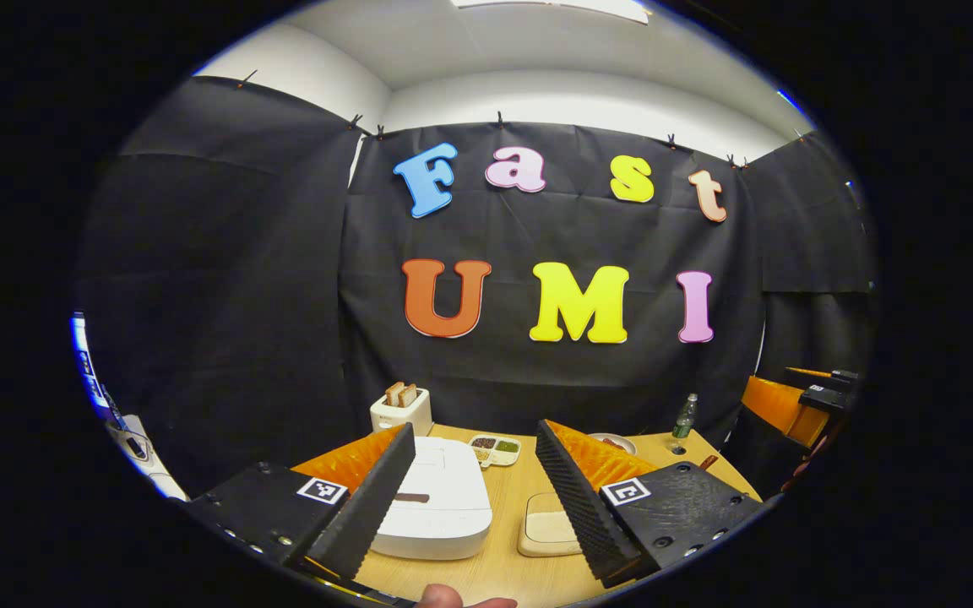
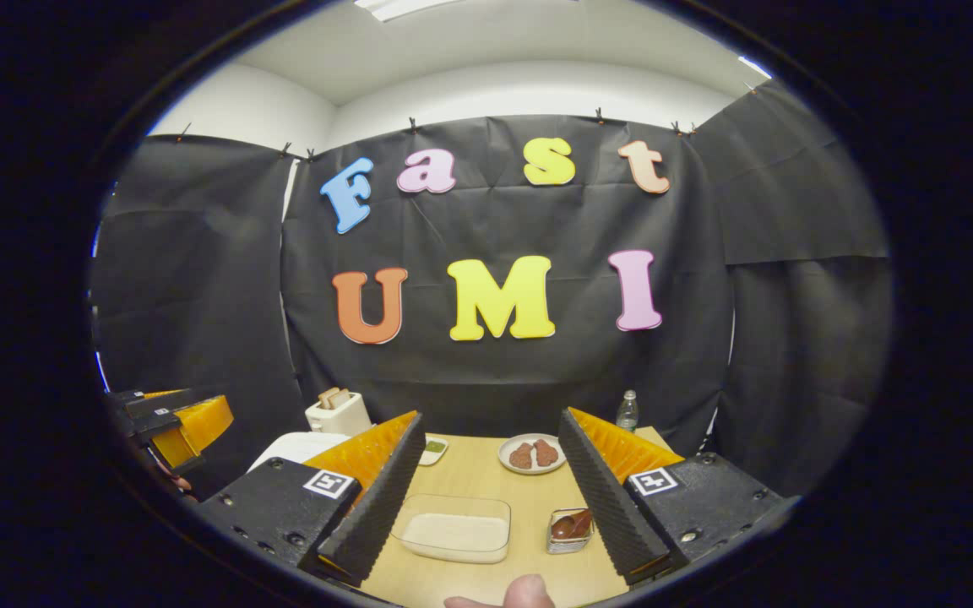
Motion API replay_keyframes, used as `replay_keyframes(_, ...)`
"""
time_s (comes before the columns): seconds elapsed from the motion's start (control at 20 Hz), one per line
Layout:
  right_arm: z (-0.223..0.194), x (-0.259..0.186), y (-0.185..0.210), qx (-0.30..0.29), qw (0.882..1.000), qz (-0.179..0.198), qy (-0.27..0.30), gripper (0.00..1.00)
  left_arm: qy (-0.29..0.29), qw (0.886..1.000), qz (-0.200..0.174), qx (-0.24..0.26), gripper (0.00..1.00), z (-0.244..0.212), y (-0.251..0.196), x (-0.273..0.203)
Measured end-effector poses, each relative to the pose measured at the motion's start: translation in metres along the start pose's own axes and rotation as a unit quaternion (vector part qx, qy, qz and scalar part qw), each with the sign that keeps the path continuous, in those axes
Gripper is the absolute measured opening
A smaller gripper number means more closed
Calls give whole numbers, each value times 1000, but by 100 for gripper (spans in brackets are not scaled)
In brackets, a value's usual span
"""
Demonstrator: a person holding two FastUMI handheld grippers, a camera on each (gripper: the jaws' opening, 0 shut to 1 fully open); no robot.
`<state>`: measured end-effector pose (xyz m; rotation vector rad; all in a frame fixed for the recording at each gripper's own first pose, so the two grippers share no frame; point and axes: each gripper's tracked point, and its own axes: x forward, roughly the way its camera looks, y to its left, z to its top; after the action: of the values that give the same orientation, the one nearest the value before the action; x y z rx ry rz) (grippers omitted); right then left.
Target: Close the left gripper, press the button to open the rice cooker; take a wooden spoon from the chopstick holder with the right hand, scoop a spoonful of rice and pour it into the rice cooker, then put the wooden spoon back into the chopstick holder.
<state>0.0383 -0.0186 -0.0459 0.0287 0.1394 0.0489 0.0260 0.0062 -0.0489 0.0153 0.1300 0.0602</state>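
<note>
The white rice cooker (image 1: 436, 502) sits on the wooden table with its lid down, just beyond my left gripper (image 1: 475, 431), which is open and holds nothing. The cooker's edge (image 2: 296, 446) also appears in the right gripper view. My right gripper (image 2: 491, 418) is open too, hovering above a clear tray of rice (image 2: 455, 528). To the right of the tray stands a small chopstick holder (image 2: 569, 528) with brown wooden pieces inside. The rice tray (image 1: 547, 528) lies right of the cooker in the left gripper view.
A toaster (image 1: 400, 409) holding bread stands behind the cooker. A divided dish (image 1: 495, 449), a plate of brown food (image 2: 530, 453) and a bottle (image 2: 627, 411) line the table's far side. The other gripper (image 1: 816, 397) hangs off the right edge.
</note>
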Motion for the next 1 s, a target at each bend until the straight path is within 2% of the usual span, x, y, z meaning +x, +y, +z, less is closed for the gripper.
replay_keyframes(0.2, -5, 16, 2, 1, 1000, 17, 3, 100, 50, 999, 14, -10, 94, -25, 13, 12)
replay_keyframes(0.25, -6, 20, 1, -1, 1000, 19, 2, 100, 63, 998, 15, -12, 90, -30, 17, 17)
replay_keyframes(0.3, -7, 24, 0, -1, 1000, 22, 3, 100, 76, 997, 18, -13, 77, -36, 19, 20)
replay_keyframes(0.35, -8, 29, -2, 0, 1000, 24, 3, 100, 88, 996, 20, -13, 70, -40, 25, 27)
replay_keyframes(0.4, -8, 32, -4, 2, 1000, 25, 4, 100, 101, 995, 22, -11, 59, -46, 28, 33)
replay_keyframes(0.5, -10, 40, -10, 6, 1000, 23, 5, 100, 149, 988, 24, -3, 45, -68, 35, 43)
replay_keyframes(0.55, -11, 43, -14, 5, 1000, 22, 6, 100, 176, 984, 24, -1, 42, -78, 37, 46)
replay_keyframes(0.6, -11, 46, -17, 5, 1000, 20, 8, 100, 194, 981, 26, -5, 24, -91, 42, 51)
replay_keyframes(0.65, -12, 49, -21, 4, 1000, 19, 9, 100, 212, 977, 23, -14, 18, -98, 43, 53)
replay_keyframes(0.7, -15, 51, -25, 4, 1000, 17, 11, 100, 228, 973, 13, -24, 3, -109, 41, 57)
replay_keyframes(0.75, -17, 53, -30, 3, 1000, 14, 14, 100, 243, 969, 11, -33, 5, -122, 44, 62)
replay_keyframes(0.8, -18, 56, -34, 5, 1000, 12, 16, 100, 250, 967, 13, -48, 0, -121, 47, 63)
replay_keyframes(1.0, -26, 64, -52, 11, 1000, -1, 25, 100, 282, 956, 19, -74, 0, -156, 63, 92)
